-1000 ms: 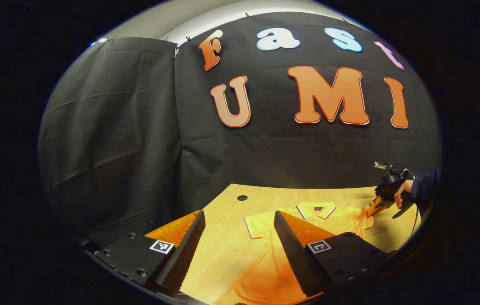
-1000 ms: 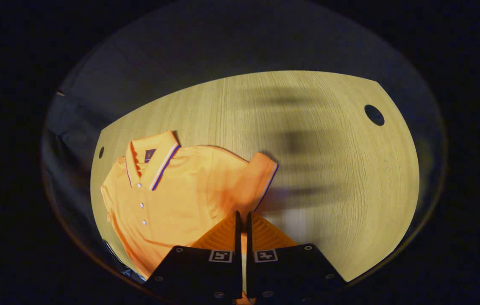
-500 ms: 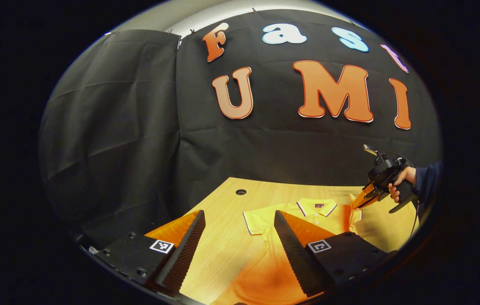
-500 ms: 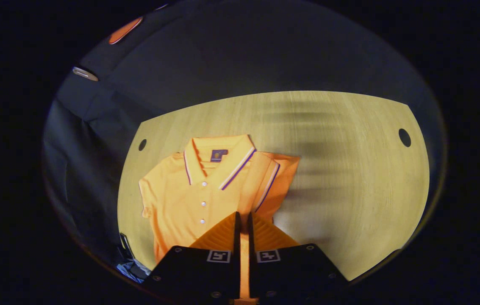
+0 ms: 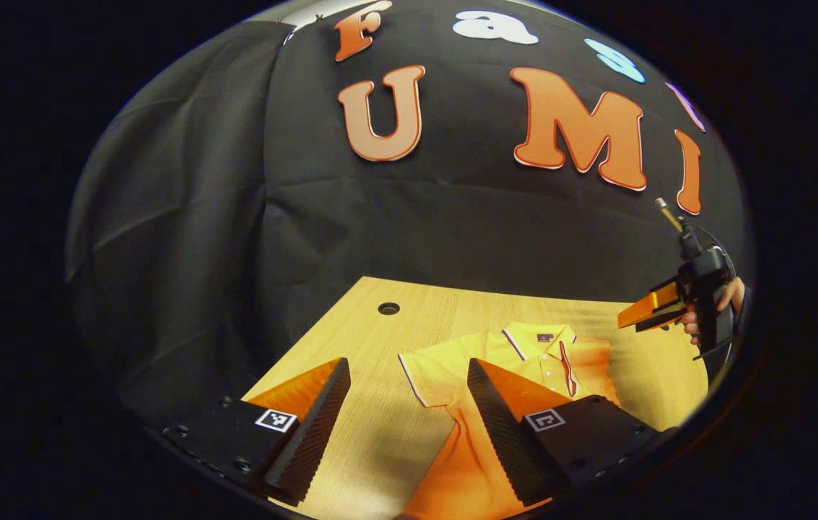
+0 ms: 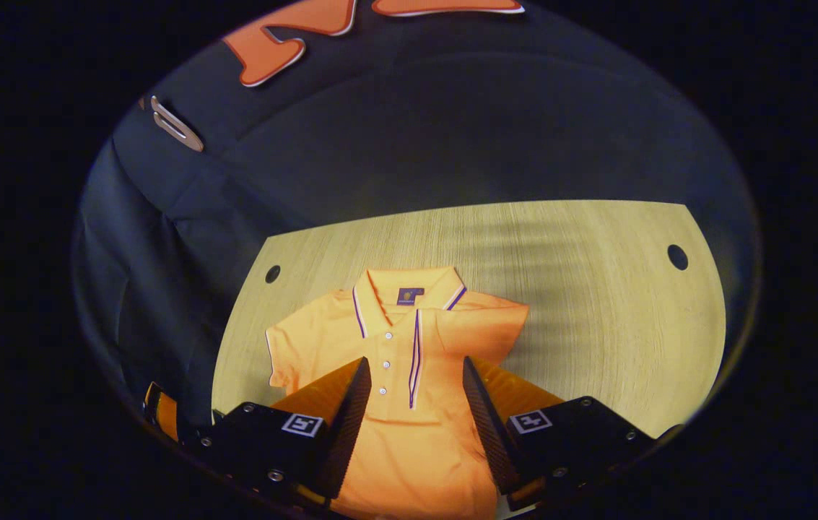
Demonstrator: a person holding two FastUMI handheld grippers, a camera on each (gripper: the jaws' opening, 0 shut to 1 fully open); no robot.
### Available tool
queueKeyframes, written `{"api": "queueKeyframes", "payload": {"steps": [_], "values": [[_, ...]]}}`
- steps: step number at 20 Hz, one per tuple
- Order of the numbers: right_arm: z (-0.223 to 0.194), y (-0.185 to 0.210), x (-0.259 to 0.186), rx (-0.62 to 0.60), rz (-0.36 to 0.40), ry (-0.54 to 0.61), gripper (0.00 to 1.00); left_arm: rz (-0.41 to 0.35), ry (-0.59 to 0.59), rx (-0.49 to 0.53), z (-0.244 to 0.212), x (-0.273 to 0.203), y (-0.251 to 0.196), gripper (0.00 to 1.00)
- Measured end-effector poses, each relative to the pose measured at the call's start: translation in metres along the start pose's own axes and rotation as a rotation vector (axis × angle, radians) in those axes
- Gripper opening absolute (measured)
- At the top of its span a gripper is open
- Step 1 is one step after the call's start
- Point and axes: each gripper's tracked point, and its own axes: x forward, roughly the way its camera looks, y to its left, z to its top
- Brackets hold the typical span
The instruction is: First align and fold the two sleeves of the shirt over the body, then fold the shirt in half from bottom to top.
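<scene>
One orange shirt (image 6: 409, 361) lies on the counter (image 6: 596, 303), one sleeve (image 6: 484, 325) folded over its body. Both grippers, left (image 5: 409, 404) and right (image 6: 412, 404), hover with fingers released, grasping nothing.

Light wooden table (image 6: 596, 303), two round holes near its far edge, orange polo shirt (image 6: 416, 433) lying flat

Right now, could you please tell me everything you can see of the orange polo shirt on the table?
The orange polo shirt lies face up on the wooden table, collar toward the booth wall. It looks like soft knit fabric, with striped trim on the collar and cuffs, small pale buttons down the placket, and a dark label inside the neck. One sleeve is folded over the chest; the other sleeve lies spread out flat. Neither gripper touches it.
</scene>
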Motion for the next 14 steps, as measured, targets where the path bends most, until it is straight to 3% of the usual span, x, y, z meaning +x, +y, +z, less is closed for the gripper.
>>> {"api": "queueKeyframes", "payload": {"steps": [5,14], "values": [[0.002,-0.01,-0.044,0.004,-0.096,-0.148,0.92,-0.07,0.161,0.029,-0.02,0.068,0.002,0.99],[-0.012,-0.035,-0.12,-0.009,-0.273,-0.321,0.94,-0.116,0.605,-0.049,-0.082,0.166,-0.011,0.99]]}}
